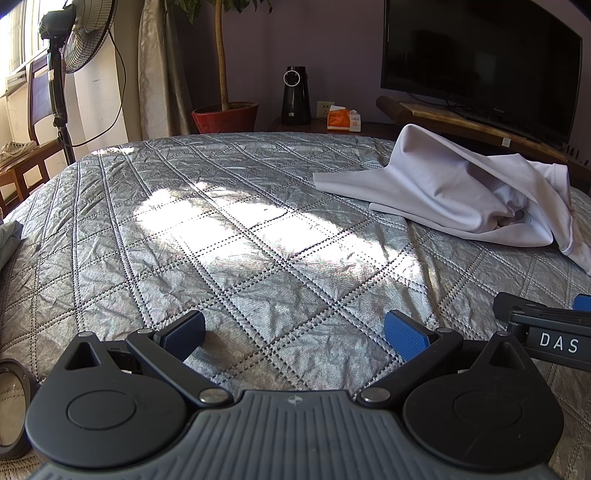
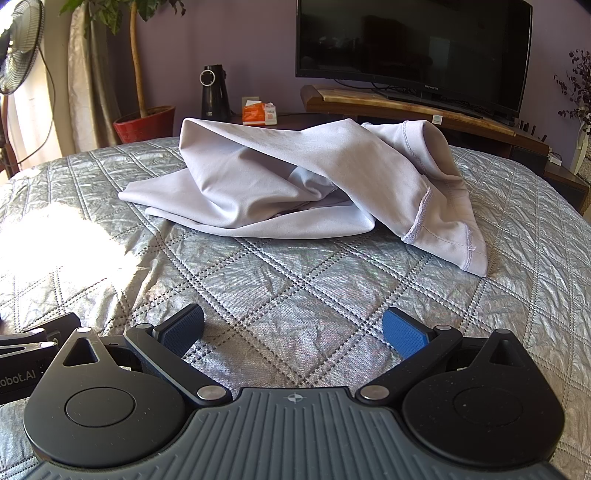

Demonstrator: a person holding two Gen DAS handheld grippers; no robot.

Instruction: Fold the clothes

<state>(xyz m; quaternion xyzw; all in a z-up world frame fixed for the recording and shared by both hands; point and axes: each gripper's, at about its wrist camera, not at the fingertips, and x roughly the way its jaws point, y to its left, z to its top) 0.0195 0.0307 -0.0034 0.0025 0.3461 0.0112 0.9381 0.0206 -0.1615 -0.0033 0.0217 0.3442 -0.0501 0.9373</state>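
Both tools, left tool (image 1: 293,332) and right tool (image 2: 293,330), gape wide and empty before a crumpled, pale lilac garment (image 2: 295,188).

The television (image 1: 480,62) and fan (image 1: 83,33) are cut off at top.

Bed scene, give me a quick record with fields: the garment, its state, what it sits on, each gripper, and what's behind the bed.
garment: pale lilac garment, one piece
state: crumpled in a heap, not folded, stitched hem showing at its near right
surface: silver quilted bedspread
left gripper: open, empty, low over the bedspread, short of the garment
right gripper: open, empty, facing the garment
behind bed: television, red plant pot, orange tissue box
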